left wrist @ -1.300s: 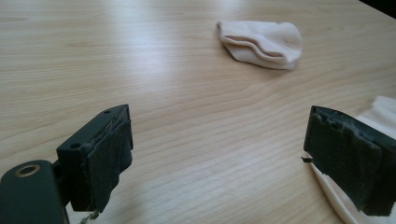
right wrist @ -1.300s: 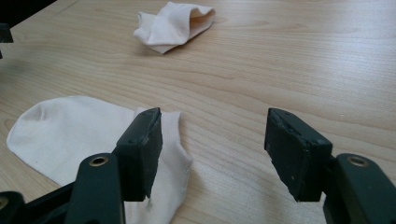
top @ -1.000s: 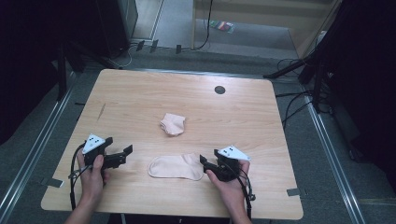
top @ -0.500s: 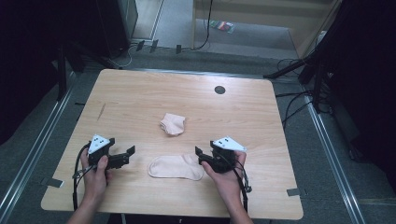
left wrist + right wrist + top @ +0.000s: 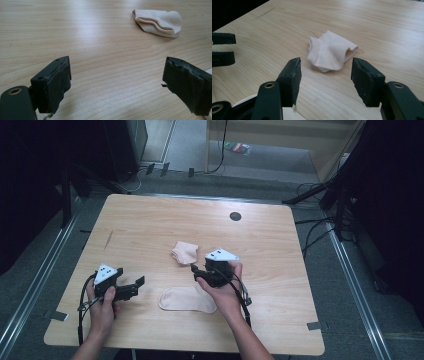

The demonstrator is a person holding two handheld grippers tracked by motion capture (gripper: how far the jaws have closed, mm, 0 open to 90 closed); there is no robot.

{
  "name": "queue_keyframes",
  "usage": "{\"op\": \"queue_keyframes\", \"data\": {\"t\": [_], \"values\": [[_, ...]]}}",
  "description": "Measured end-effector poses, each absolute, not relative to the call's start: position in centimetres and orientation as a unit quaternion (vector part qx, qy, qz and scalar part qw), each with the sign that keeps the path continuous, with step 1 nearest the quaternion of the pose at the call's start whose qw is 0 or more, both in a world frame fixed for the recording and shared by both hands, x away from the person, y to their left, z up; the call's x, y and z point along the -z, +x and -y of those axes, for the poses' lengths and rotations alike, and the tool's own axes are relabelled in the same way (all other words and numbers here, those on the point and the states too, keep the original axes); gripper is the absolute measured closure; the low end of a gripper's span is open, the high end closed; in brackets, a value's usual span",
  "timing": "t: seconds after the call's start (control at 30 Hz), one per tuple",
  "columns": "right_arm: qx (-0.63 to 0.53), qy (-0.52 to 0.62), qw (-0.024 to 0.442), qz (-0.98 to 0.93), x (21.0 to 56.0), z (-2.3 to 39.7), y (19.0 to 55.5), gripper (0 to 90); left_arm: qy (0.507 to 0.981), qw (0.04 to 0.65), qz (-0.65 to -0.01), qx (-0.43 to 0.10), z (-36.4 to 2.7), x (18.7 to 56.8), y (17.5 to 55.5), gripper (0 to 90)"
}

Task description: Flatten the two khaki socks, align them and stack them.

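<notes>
Crumpled sock (image 5: 330, 53) lies beyond the right tongs (image 5: 325, 75), its far side hidden.

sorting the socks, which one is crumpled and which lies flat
The far sock, mid-table just ahead of the right gripper, is the crumpled one, bunched and folded over itself. The near sock, by the table's front edge, lies spread out flat.

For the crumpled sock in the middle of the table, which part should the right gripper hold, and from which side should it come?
A judgement: grip the bunched near edge of the crumpled sock, coming low from the person's side, as the right gripper already points. The folds stand up from the table there, so the open jaws can close across them. The ribbed cuff at its left in the right gripper view lies flatter.
</notes>
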State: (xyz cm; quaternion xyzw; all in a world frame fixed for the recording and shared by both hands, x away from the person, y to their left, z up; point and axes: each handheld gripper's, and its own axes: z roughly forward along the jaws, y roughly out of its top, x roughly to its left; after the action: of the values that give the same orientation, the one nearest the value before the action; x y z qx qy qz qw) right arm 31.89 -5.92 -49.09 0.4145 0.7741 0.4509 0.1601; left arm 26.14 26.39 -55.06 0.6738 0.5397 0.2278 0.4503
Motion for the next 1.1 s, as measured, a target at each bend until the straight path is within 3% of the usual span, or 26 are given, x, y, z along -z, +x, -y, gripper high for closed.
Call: {"op": "queue_keyframes", "data": {"t": [0.4,0.77,0.97,1.0,1.03,1.07,1.1], "values": [[-0.419,0.393,0.132,-0.808,51.1,2.3,35.6,51.6,0.675,0.449,-0.54,-0.226,-26.4,55.1,26.2,8.9],[-0.378,0.392,0.126,-0.829,53.0,0.4,37.8,49.7,0.675,0.447,-0.543,-0.224,-26.4,55.1,26.3,9.0],[-0.341,0.388,0.145,-0.844,53.5,-0.3,38.1,64.2,0.675,0.446,-0.544,-0.223,-26.4,55.1,26.4,9.0],[-0.332,0.395,0.163,-0.841,53.6,-0.3,38.1,71.5,0.675,0.445,-0.545,-0.223,-26.4,55.1,26.4,9.0],[-0.332,0.395,0.163,-0.841,53.6,-0.3,38.1,71.5,0.675,0.445,-0.545,-0.223,-26.4,55.1,26.4,9.0],[-0.327,0.397,0.174,-0.84,53.6,-0.4,38.1,79.7,0.675,0.445,-0.544,-0.223,-26.4,55.1,26.4,9.0],[-0.327,0.397,0.174,-0.84,53.6,-0.4,38.1,79.7,0.675,0.446,-0.545,-0.222,-26.4,55.1,26.4,9.0]]}}
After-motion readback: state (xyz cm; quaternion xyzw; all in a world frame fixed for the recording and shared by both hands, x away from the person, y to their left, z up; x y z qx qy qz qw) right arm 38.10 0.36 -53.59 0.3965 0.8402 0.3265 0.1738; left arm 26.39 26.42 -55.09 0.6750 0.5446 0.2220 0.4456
